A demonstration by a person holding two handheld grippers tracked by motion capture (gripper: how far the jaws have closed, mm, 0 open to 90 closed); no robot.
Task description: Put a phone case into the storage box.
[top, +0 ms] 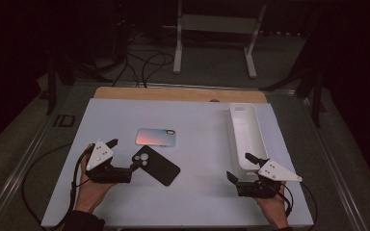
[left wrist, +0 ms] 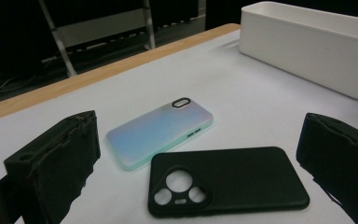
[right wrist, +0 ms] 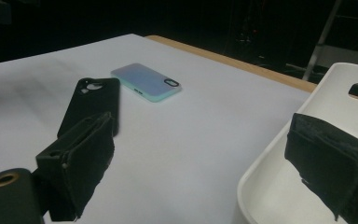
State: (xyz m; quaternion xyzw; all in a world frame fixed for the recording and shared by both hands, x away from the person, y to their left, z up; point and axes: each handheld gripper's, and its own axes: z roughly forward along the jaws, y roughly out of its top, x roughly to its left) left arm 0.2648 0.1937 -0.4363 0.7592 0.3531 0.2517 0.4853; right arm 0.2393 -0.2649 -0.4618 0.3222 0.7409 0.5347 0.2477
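Two phone cases lie on the white table top (top: 197,159). A black case (top: 156,166) with a round camera cut-out lies flat near the middle. An iridescent blue-pink case (top: 155,137) lies just beyond it. My left gripper (top: 124,154) rests at the left, open, its jaws facing the black case's camera end. In the left gripper view the black case (left wrist: 228,179) lies between and just beyond the jaws of that gripper (left wrist: 200,140), with the iridescent case (left wrist: 161,133) behind it. My right gripper (top: 238,166) is open at the near end of a white tray (top: 231,130) and holds nothing.
The long white tray (left wrist: 307,51) stands along the right side of the table, and its near rim (right wrist: 261,158) curves between the right gripper's jaws (right wrist: 203,126). A wooden edge (top: 173,94) borders the far side. Cables and a metal stand sit on the floor beyond.
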